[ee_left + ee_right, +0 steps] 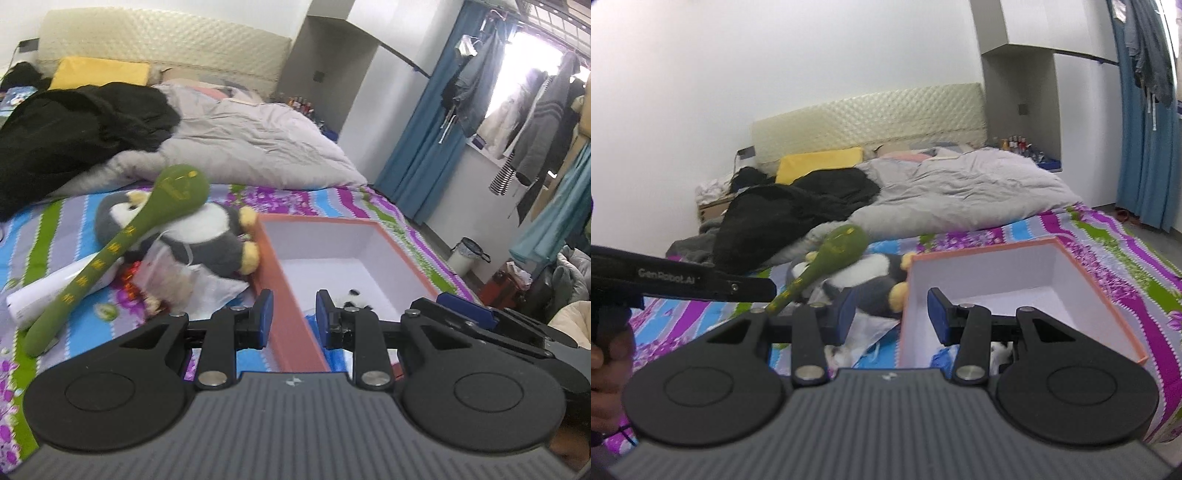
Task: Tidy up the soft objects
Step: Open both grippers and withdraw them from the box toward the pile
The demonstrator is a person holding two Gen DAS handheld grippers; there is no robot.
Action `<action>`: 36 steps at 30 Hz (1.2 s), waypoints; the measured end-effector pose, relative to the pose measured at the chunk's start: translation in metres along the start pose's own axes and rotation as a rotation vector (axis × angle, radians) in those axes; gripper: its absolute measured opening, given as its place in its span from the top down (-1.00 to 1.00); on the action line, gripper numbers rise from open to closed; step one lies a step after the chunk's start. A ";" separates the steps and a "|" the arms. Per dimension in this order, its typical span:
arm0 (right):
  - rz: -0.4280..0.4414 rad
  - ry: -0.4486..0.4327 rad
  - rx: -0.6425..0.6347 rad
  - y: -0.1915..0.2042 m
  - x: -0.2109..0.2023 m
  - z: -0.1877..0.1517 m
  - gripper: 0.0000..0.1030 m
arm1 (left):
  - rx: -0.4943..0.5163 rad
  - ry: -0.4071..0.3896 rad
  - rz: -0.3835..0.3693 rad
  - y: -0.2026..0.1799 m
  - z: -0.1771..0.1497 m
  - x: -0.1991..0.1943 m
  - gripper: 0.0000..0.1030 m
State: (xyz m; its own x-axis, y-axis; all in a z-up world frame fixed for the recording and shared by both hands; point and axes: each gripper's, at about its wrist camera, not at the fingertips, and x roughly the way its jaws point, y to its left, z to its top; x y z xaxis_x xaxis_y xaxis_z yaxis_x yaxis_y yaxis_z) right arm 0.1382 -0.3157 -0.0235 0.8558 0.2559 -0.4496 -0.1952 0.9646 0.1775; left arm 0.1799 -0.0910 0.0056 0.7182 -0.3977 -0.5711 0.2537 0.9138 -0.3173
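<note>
An orange box (288,291) with a white inside lies open on the bed; a small black-and-white plush (352,297) and something blue lie in it. Left of it lie a grey-and-white penguin plush (207,236) and a long green plush snake (122,240) across it. My left gripper (293,315) is open and empty, its fingers astride the box's left wall. My right gripper (892,317) is open and empty above the box's near left corner (908,295), with the penguin (871,280) and snake (834,251) just beyond. The other gripper shows at the right in the left wrist view (480,317).
A crumpled plastic bag (173,280) and a white roll (55,291) lie beside the toys on the striped floral sheet (332,201). A grey duvet (240,144), black clothing (74,125) and a yellow pillow (99,72) lie further up the bed. Hanging clothes and blue curtains stand right.
</note>
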 end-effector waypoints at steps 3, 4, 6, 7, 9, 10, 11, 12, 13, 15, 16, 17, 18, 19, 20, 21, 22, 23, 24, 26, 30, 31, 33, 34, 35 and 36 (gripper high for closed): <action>0.003 0.016 -0.010 0.012 0.003 -0.008 0.10 | -0.002 0.002 0.022 0.012 -0.010 -0.008 0.44; 0.008 0.021 -0.011 0.015 0.003 -0.010 0.10 | -0.004 0.003 0.030 0.016 -0.012 -0.010 0.44; 0.018 0.036 -0.013 0.022 0.005 -0.017 0.10 | -0.018 0.010 0.035 0.024 -0.019 -0.012 0.44; 0.020 0.046 -0.011 0.024 0.006 -0.021 0.10 | -0.025 0.016 0.036 0.029 -0.023 -0.014 0.44; 0.028 0.068 -0.010 0.030 0.007 -0.030 0.10 | -0.024 0.020 0.047 0.036 -0.031 -0.016 0.44; 0.033 0.081 -0.013 0.033 0.009 -0.035 0.10 | -0.023 0.023 0.056 0.039 -0.034 -0.017 0.44; 0.034 0.093 -0.015 0.037 0.009 -0.040 0.10 | -0.028 0.029 0.062 0.044 -0.039 -0.018 0.44; 0.035 0.106 -0.019 0.040 0.010 -0.045 0.10 | -0.034 0.036 0.065 0.048 -0.043 -0.018 0.44; 0.034 0.117 -0.021 0.044 0.011 -0.049 0.10 | -0.040 0.046 0.067 0.053 -0.048 -0.018 0.44; 0.038 0.145 -0.017 0.049 0.015 -0.058 0.10 | -0.049 0.062 0.068 0.061 -0.055 -0.016 0.44; 0.043 0.156 -0.018 0.051 0.017 -0.061 0.10 | -0.054 0.070 0.070 0.067 -0.059 -0.015 0.44; 0.041 0.169 -0.023 0.053 0.020 -0.064 0.10 | -0.060 0.077 0.075 0.071 -0.062 -0.013 0.44; 0.037 0.177 -0.033 0.056 0.022 -0.067 0.10 | -0.066 0.082 0.080 0.076 -0.065 -0.011 0.43; 0.036 0.183 -0.046 0.058 0.025 -0.070 0.10 | -0.069 0.083 0.083 0.080 -0.068 -0.009 0.43; 0.039 0.189 -0.059 0.061 0.028 -0.072 0.10 | -0.070 0.088 0.092 0.083 -0.069 -0.006 0.43; 0.044 0.196 -0.068 0.064 0.031 -0.074 0.10 | -0.071 0.094 0.100 0.087 -0.071 -0.003 0.43; 0.049 0.206 -0.074 0.066 0.035 -0.076 0.10 | -0.074 0.100 0.106 0.091 -0.073 0.001 0.43; 0.053 0.213 -0.077 0.067 0.039 -0.078 0.10 | -0.082 0.103 0.110 0.096 -0.075 0.006 0.43; 0.057 0.221 -0.079 0.068 0.046 -0.080 0.10 | -0.090 0.106 0.114 0.101 -0.076 0.010 0.33; 0.059 0.241 -0.081 0.069 0.058 -0.083 0.10 | -0.104 0.103 0.128 0.110 -0.076 0.020 0.22; 0.082 0.272 -0.099 0.070 0.085 -0.090 0.10 | -0.138 0.094 0.161 0.133 -0.074 0.045 0.13; 0.085 0.282 -0.106 0.070 0.094 -0.091 0.10 | -0.147 0.090 0.162 0.139 -0.073 0.052 0.13; 0.091 0.298 -0.115 0.069 0.111 -0.093 0.11 | -0.162 0.092 0.177 0.150 -0.073 0.069 0.12; 0.093 0.300 -0.118 0.069 0.118 -0.094 0.11 | -0.168 0.093 0.185 0.155 -0.073 0.076 0.11; 0.094 0.304 -0.122 0.070 0.127 -0.094 0.11 | -0.175 0.093 0.189 0.160 -0.073 0.083 0.11; 0.095 0.305 -0.126 0.070 0.134 -0.095 0.11 | -0.186 0.097 0.192 0.165 -0.072 0.091 0.11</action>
State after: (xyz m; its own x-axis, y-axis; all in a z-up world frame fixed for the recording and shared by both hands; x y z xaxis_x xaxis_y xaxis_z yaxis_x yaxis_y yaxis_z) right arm 0.1941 -0.2079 -0.1545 0.6519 0.3337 -0.6809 -0.3409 0.9311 0.1299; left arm 0.2402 0.0173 -0.1532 0.6742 -0.2327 -0.7010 -0.0111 0.9457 -0.3247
